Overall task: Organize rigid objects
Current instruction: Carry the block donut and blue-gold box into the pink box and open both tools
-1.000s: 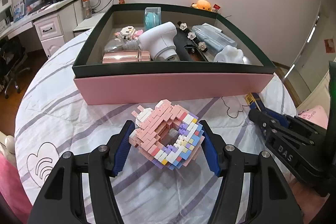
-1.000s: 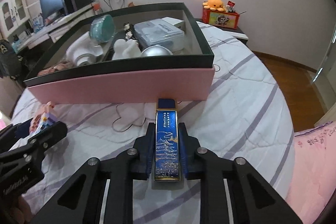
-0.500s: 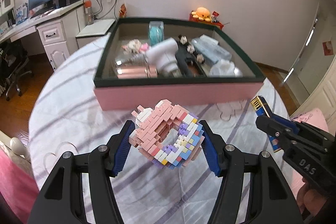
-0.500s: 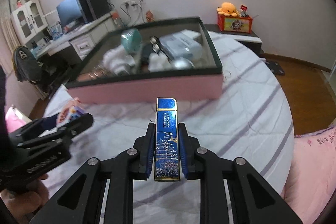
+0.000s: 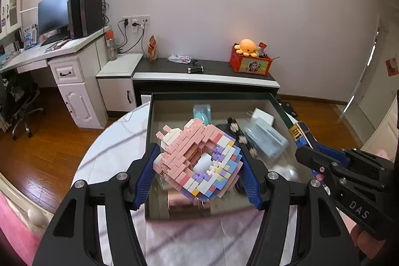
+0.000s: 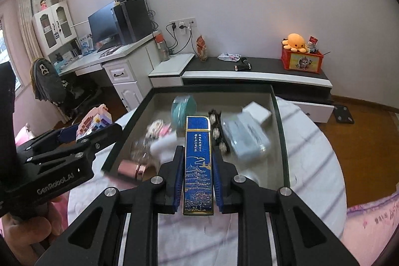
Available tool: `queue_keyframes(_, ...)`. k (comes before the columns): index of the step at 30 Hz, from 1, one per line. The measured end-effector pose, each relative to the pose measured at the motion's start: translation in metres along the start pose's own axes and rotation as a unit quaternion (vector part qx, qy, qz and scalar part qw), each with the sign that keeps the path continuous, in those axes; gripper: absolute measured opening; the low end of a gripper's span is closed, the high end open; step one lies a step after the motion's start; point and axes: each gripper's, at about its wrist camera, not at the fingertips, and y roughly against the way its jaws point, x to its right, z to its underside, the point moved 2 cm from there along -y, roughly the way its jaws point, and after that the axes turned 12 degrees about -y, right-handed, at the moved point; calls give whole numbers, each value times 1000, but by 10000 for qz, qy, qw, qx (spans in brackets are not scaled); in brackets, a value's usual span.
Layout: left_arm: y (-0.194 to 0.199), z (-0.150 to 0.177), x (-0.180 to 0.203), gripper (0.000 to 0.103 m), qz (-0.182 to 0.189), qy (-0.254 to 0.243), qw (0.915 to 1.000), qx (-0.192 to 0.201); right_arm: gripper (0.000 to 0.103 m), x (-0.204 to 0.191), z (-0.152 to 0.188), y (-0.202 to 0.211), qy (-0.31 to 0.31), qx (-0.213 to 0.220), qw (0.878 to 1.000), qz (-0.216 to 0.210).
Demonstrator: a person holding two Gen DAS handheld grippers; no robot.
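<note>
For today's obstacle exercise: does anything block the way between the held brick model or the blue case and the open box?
Nothing visible does. The left gripper holds the pink brick model and the right gripper the blue case above the open box; items already crowd its floor.

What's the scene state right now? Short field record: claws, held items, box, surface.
left claw: shut on brick donut model, held above the box
right claw: shut on blue gold-printed case, held above the box
box: open, dark rim, pink outer wall, on the striped sheet
box contents: teal round item, pale blue case, rose-gold tube; the rest is blurred
background: orange plush on red box
</note>
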Motion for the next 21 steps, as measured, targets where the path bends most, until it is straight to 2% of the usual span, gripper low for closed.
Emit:
queue_keyframes(9, -86, -26, -15, 63, 105, -63, 9983, -571, 21, 7, -42, -85, -36, -461, 9989, 72)
queue_keyframes(14, -119, -34, -20, 63, 174, -81, 9966, -797, 21, 21, -59, -125, -98, -703, 9971, 280)
queue_keyframes(21, -153, -31, -25, 63, 281, -18, 9925, -1188, 21, 32, -63, -157, -144, -1072, 9930, 472)
